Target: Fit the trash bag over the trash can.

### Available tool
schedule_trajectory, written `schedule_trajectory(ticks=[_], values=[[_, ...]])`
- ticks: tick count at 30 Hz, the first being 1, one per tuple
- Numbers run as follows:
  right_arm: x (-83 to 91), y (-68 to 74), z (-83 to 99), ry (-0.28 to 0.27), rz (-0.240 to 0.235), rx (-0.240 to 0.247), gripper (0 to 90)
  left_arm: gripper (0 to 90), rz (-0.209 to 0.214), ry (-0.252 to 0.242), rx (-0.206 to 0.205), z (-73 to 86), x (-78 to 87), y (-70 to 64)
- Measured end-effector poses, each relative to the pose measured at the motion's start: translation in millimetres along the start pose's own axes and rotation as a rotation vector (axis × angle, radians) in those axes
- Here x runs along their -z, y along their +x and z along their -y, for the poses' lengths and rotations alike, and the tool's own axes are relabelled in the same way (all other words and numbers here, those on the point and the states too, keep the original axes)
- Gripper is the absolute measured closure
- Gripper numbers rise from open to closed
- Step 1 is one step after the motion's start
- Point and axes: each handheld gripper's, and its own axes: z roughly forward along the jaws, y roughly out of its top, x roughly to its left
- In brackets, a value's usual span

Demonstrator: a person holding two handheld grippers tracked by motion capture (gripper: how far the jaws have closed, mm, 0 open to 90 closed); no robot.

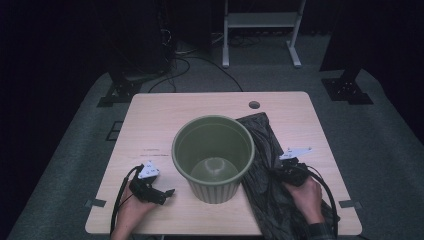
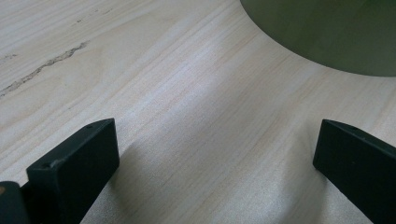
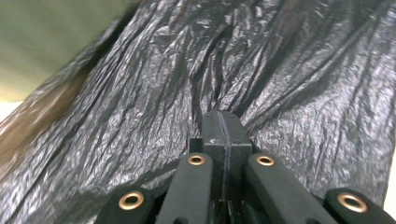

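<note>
Right tongs: jaws are seen pressed flat together in the right gripper view, with a pinch of black plastic bag caught at the tips; creases in the bag are drawn in toward the closed tips. In the high view the right tongs are held by the right hand over the bag, just right of the bin.

Left tongs: jaws are spread wide in the left gripper view, nothing is held between them, bare wood of the surface is seen in the gap. In the high view the left tongs are held low over the surface by the left hand, pointed toward the bin base, near it but apart.

Green bin is stood upright at the middle of the surface, open top up, inside empty as far as is seen. Its curved wall is seen at the top right of the left gripper view and the top left of the right gripper view.

Bag is laid flat and crumpled on the surface along the bin's right side, run from behind the bin to the near edge; its left edge is touching or tucked against the bin wall.
</note>
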Motion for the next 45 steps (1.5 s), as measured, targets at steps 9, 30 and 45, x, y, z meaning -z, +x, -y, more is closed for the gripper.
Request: schedule_trajectory(ticks=[9, 30, 45], values=[[15.4, 1.7, -1.7, -0.056, 0.043, -0.021, 41.3, 0.0, 0.000, 0.000, 0.000, 0.0, 0.0, 0.0], [3.9, -38.9, 2.6, 0.009, 0.093, -0.161, 4.1, 0.0, 0.000, 0.000, 0.000, 0.0, 0.0, 0.0], [-18.4, -2.5, -13.4, 0.002, -0.003, -0.089, 1.4, 0.0, 0.000, 0.000, 0.000, 0.0, 0.0, 0.0]])
